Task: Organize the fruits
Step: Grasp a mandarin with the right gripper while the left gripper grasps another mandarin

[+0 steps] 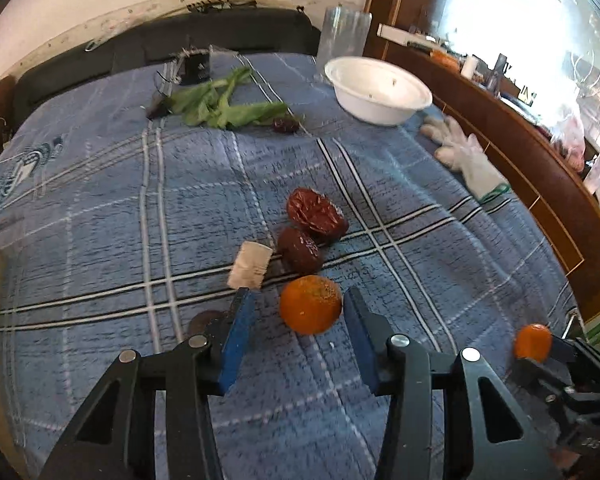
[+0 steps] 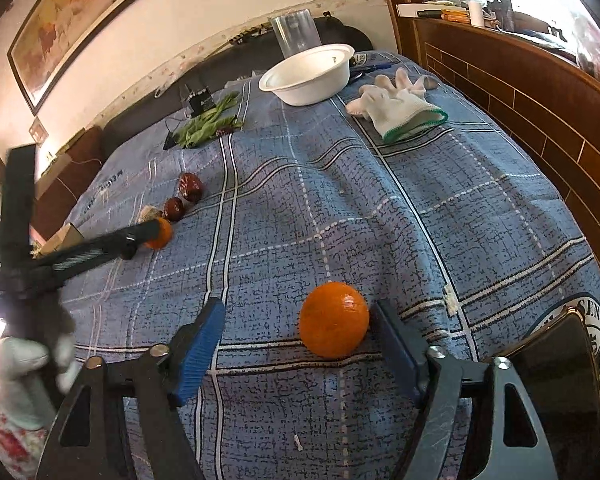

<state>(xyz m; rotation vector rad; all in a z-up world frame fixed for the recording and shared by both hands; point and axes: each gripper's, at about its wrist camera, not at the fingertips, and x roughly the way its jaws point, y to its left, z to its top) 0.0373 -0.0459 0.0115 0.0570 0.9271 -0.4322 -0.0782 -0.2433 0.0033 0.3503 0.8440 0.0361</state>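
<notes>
On the blue plaid cloth (image 1: pixel 100 208), my left gripper (image 1: pixel 298 304) is open, its jaws either side of a small orange (image 1: pixel 310 304), which also shows in the right wrist view (image 2: pixel 161 233). Two dark red dates (image 1: pixel 317 211) (image 1: pixel 300 249) lie just beyond it. My right gripper (image 2: pixel 300 322) is open around a second orange (image 2: pixel 334 318), which sits close to the right finger (image 2: pixel 396 344); this orange shows in the left wrist view (image 1: pixel 533 341). A white bowl (image 1: pixel 378 89) (image 2: pixel 312 72) stands at the far side, empty.
Green leaves (image 1: pixel 224 100) and another date (image 1: pixel 285 125) lie near the far edge. A white glove (image 1: pixel 460 152) (image 2: pixel 396 104) lies right of the bowl. A clear plastic cup (image 1: pixel 344 32) stands behind it. A small white packet (image 1: pixel 249 264) lies by the dates. A wooden ledge (image 1: pixel 520 160) borders the right.
</notes>
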